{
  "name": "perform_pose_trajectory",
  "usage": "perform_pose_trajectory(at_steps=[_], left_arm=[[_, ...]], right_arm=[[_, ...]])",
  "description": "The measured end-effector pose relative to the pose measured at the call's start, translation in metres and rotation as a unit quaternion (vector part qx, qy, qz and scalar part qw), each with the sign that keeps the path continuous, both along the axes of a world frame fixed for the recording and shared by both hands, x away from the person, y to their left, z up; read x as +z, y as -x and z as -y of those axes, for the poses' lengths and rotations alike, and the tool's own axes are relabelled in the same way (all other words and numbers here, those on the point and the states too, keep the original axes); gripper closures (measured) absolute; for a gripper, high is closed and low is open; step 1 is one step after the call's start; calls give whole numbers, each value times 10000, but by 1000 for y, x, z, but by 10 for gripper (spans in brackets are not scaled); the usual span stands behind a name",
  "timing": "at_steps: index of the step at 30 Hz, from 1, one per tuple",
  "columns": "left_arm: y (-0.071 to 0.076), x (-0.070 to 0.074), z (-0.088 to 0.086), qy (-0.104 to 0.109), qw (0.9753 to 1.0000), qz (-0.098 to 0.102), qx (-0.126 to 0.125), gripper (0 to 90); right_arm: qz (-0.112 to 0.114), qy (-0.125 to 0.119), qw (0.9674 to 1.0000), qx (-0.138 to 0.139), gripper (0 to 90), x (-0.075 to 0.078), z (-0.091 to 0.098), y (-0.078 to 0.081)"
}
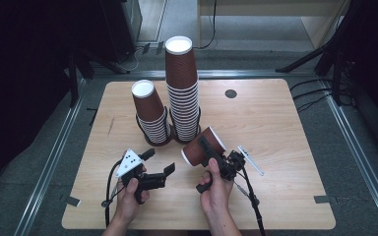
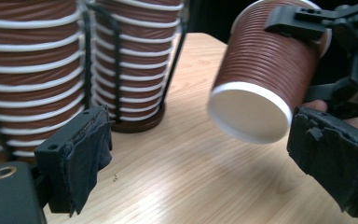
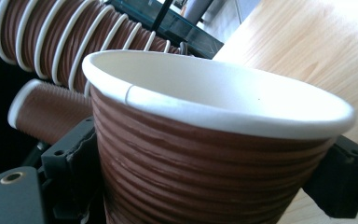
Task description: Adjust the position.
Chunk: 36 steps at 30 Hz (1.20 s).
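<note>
Pale wooden tabletop (image 1: 275,128) runs under both my hands, dark floor around it. Nearest me, my left gripper (image 1: 158,162) hangs empty with its jaws spread wide, just above the wood. Beside it, my right gripper (image 1: 211,157) pinches a ribbed brown paper cup (image 1: 204,146) across its wall, off the table and tipped on its side, so its long axis slants from the white base facing my left hand up to the rim on the far right. Beyond stand the short cup stack (image 1: 150,114) and tall cup stack (image 1: 183,91), up and to the left of the held cup; my right hand is the one carrying it there.
</note>
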<state>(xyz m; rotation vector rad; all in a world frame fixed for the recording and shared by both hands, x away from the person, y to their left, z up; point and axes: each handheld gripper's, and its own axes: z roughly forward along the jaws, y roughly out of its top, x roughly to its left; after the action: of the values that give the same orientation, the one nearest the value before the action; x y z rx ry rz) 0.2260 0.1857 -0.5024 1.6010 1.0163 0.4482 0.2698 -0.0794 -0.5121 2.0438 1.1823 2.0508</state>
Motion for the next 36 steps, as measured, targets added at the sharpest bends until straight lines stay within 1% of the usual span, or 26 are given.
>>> perform_pose_trajectory(at_steps=[2,3,4,5,7,10,11,12,14,15,17,18,19,21,22,23,24,25,26,27,30,31,33,34,35,36], left_arm=[[1,-2,-4,-3,10000,-37,83,68],[1,-2,-4,-3,10000,-37,83,68],[1,-3,-7,-27,9999,-57,141,68],[2,-4,-11,-34,9997,-82,206,68],[2,-5,-16,-53,9996,-107,274,68],[3,-7,-23,-56,9991,-138,402,68],[3,-7,-23,-56,9991,-138,402,68],[4,-8,-28,-89,9987,-151,478,68],[4,-9,-33,-125,9981,-179,568,68],[4,-9,-33,-125,9981,-179,568,68],[5,-11,-38,-155,9976,-199,650,68],[7,-13,-43,-193,9969,-224,735,68],[8,-15,-46,-251,9964,-227,778,68],[10,-17,-50,-270,9958,-247,845,68],[10,-17,-50,-270,9958,-247,845,68],[11,-19,-54,-292,9953,-258,890,68],[13,-22,-58,-292,9946,-289,952,68],[13,-22,-58,-292,9946,-289,952,68],[14,-24,-61,-306,9942,-312,983,68],[16,-27,-64,-348,9935,-344,1027,68],[18,-32,-69,-363,9928,-405,1063,68],[19,-33,-71,-387,9925,-416,1080,68],[19,-35,-74,-386,9918,-444,1132,68],[19,-36,-77,-396,9915,-453,1155,68],[20,-37,-79,-385,9910,-463,1192,68],[20,-38,-81,-388,9904,-490,1232,68]], right_arm=[[90,276,9996,39,117,1,0,0],[90,276,9996,39,117,1,0,0],[153,409,9990,38,118,1,1,-1],[321,687,9971,80,118,3,2,-2],[441,868,9952,84,118,6,4,-3],[681,1191,9904,144,118,9,7,-4],[681,1191,9904,144,118,9,7,-4],[849,1463,9854,193,119,12,10,-4],[994,1686,9804,208,119,14,11,-4],[994,1686,9804,208,119,14,11,-4],[1192,1917,9739,245,119,16,12,-5],[1423,2133,9663,215,119,18,14,-5],[1485,2191,9641,197,119,18,15,-5],[1632,2344,9583,117,119,20,19,-5],[1632,2344,9583,117,119,20,19,-5],[1669,2391,9565,87,119,20,21,-5],[1767,2431,9538,38,119,21,26,-6],[1767,2431,9538,38,119,21,26,-6],[1797,2486,9518,9,119,21,27,-6],[1863,2682,9452,-32,118,20,31,-6],[1896,3031,9339,-76,118,19,36,-6],[1899,3122,9308,-93,118,18,38,-6],[1863,3220,9282,-47,118,17,42,-7],[1897,3205,9281,-8,118,17,44,-8],[1963,3198,9269,23,119,17,46,-8],[2022,3235,9244,19,119,18,48,-8]])
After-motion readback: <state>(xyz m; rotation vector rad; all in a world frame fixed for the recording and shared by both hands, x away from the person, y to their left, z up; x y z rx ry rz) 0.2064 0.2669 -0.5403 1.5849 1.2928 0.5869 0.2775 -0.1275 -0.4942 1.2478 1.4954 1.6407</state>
